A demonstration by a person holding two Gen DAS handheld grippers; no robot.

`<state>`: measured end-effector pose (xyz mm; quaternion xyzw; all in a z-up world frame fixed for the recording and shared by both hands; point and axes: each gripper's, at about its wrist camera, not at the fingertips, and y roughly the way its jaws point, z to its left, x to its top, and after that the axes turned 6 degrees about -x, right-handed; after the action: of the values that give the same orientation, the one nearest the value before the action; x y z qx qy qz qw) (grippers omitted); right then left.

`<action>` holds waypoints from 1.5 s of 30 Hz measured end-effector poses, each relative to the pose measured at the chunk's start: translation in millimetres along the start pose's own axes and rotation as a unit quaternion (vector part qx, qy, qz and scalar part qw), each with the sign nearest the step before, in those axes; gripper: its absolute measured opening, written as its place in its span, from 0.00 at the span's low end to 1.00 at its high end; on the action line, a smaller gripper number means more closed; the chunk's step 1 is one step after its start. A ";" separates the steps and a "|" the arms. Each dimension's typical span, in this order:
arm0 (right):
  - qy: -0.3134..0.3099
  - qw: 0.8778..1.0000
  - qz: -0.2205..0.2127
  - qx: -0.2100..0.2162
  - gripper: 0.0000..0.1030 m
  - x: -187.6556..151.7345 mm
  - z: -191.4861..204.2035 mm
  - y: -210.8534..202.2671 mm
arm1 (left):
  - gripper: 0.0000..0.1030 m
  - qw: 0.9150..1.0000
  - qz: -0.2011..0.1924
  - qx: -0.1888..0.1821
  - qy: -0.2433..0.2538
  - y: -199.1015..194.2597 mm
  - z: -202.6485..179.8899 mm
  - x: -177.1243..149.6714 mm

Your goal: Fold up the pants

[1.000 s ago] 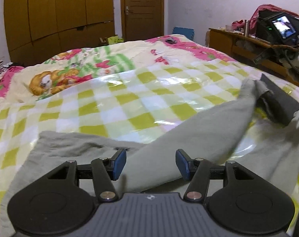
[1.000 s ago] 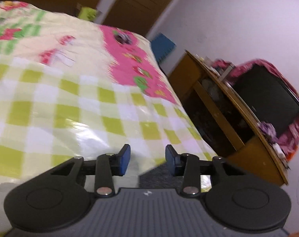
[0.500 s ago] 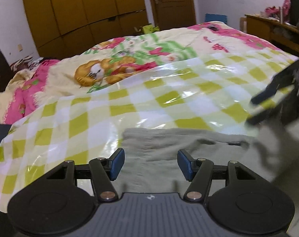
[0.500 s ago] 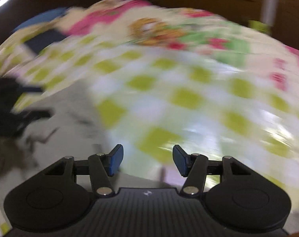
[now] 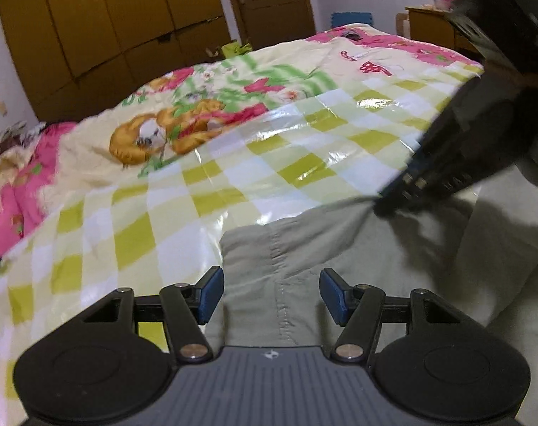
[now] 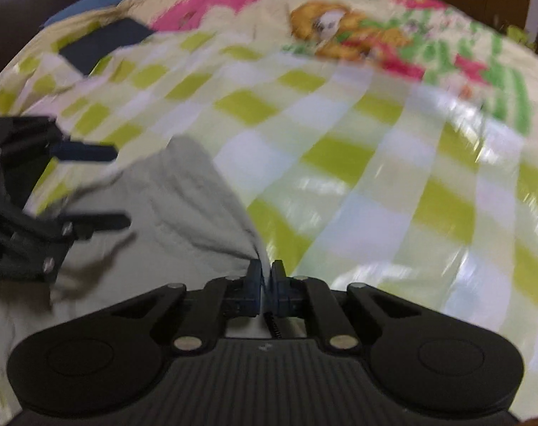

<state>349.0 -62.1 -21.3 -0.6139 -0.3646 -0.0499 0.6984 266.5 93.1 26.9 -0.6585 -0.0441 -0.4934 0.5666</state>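
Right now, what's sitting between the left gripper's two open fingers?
In the left wrist view, the left gripper frames only the grey-green pants; their stitched seam runs up the gap, untouched by either pad.

The pants (image 5: 340,248) run off the right and lower frame edges. In the right wrist view, motion blur smears the bed (image 6: 375,142) pattern. The right gripper (image 5: 393,200) body is cut off at upper right.

Two low, close wrist views, both over the pants (image 5: 357,248).
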 end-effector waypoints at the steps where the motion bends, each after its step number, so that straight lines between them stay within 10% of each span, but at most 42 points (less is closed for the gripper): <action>1: 0.003 1.000 -0.010 -0.006 0.05 8.3 -0.1 0.7 | 0.71 1.000 0.001 0.003 0.008 -0.3 0.3 2.4; 6: -0.022 0.996 -0.073 -0.036 0.05 52.1 21.4 8.7 | 0.78 0.999 -0.006 0.028 0.024 -6.5 7.0 7.0; 11: -0.080 0.994 -0.043 -0.065 0.13 61.2 41.5 39.5 | 0.80 0.999 0.004 0.040 0.020 -1.0 22.7 0.2; 13: -0.077 0.995 -0.038 -0.048 0.37 56.3 36.4 43.9 | 0.80 0.999 0.012 0.031 0.014 7.0 33.1 0.9; 18: -0.076 0.997 -0.027 -0.020 0.48 45.7 15.3 45.1 | 0.80 0.999 0.031 0.014 0.014 35.3 58.9 11.0; 45: -0.027 0.998 0.048 -0.004 0.62 -6.2 -68.0 33.1 | 0.85 0.991 0.115 -0.036 0.060 85.5 89.0 28.8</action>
<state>392.1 -117.3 -50.6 -0.6343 -0.3533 -0.0009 0.6877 387.3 118.6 -1.5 -0.6487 0.0836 -0.4650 0.5967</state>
